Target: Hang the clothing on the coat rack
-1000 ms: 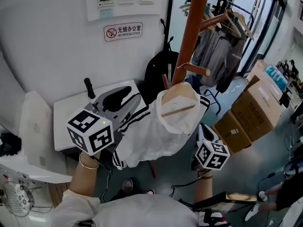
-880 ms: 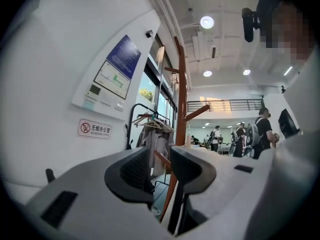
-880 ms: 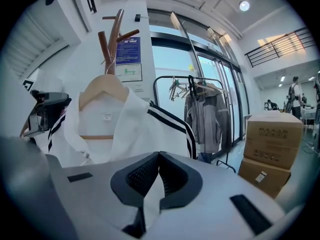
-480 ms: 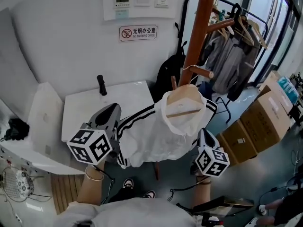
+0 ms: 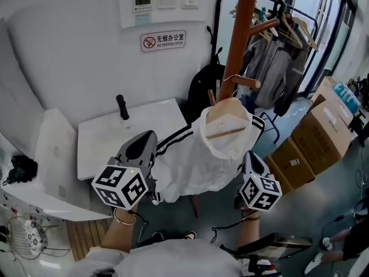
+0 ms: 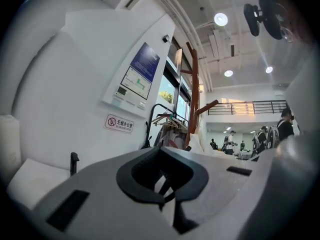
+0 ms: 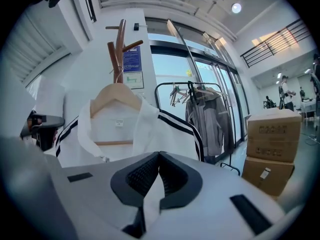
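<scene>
White wall (image 5: 75, 51), bearing a no-smoking sign (image 5: 163, 40), was seen behind the brown pole of the coat rack (image 5: 241, 33). To its right a black clothes rail (image 5: 271, 68) loaded with grey garments was shown, with a black backpack (image 5: 204, 91) at the wall and cardboard boxes (image 5: 323, 126) stacked on the floor. At lower left a white tabletop (image 5: 109, 137) was placed, with a black upright knob (image 5: 121, 106) at its far edge. The white shirt (image 5: 196, 160), trimmed with black stripes along shoulders and sleeves, was carried on a wooden hanger (image 5: 228, 123) directly in front of the pole. The hanger's metal hook was seen at the lower peg (image 5: 245, 83); whether it rested on that peg could not be told. The shirt was held up in the air between the two tools, clear of the tabletop. The left tool (image 5: 150, 145) was held about level at the striped sleeve. Its jaws had just been closing and were seen pressed together, with a strip of white, black-striped cloth pinched between the pads. The right tool (image 5: 249, 159) was applied to the opposite side of the shirt, below the hanger. Its jaws were likewise closed, with a fold of white cloth caught between them. Each tool's marker cube (image 5: 120, 186) was turned toward the head camera.
</scene>
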`<state>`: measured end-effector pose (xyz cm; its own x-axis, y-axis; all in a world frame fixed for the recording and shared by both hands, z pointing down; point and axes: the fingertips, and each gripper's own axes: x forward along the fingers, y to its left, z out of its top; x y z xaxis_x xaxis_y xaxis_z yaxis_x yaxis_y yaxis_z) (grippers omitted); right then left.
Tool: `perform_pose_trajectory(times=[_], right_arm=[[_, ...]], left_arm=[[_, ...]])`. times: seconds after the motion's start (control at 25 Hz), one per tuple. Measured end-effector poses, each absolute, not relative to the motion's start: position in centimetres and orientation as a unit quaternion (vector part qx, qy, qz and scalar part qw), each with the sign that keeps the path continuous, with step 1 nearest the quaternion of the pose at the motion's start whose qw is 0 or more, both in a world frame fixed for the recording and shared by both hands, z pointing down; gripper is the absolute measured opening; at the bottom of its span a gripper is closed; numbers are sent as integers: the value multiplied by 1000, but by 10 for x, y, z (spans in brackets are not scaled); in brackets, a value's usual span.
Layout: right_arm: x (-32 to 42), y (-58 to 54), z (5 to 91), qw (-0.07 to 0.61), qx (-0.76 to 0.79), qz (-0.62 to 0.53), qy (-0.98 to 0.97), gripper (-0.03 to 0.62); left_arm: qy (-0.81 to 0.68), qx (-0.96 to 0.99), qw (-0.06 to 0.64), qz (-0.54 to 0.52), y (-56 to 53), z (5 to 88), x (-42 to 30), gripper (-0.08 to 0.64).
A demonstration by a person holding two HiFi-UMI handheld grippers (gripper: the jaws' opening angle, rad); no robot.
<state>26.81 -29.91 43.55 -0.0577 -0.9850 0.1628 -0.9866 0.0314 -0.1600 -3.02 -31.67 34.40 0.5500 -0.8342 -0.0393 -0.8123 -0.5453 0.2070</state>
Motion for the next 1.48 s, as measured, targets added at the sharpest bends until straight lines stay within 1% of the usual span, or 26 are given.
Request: perform_pose_trajectory(times=[0.36, 0.56, 0.8, 1.48], right_arm=[[238, -277, 426, 6, 720, 100, -686, 23], [230, -258, 428, 40, 748, 81, -657, 21], [224, -247, 420, 50, 761, 65, -644, 21], [231, -241, 419, 43, 755, 63, -651, 21]], left_arm=[[-458, 884, 76, -59, -321, 346, -60, 8], [-452, 887, 82, -41, -325, 362, -73, 8], [-452, 885, 102, -46, -331, 375, -87, 8], [-469, 873, 127, -36, -331, 398, -99, 8]])
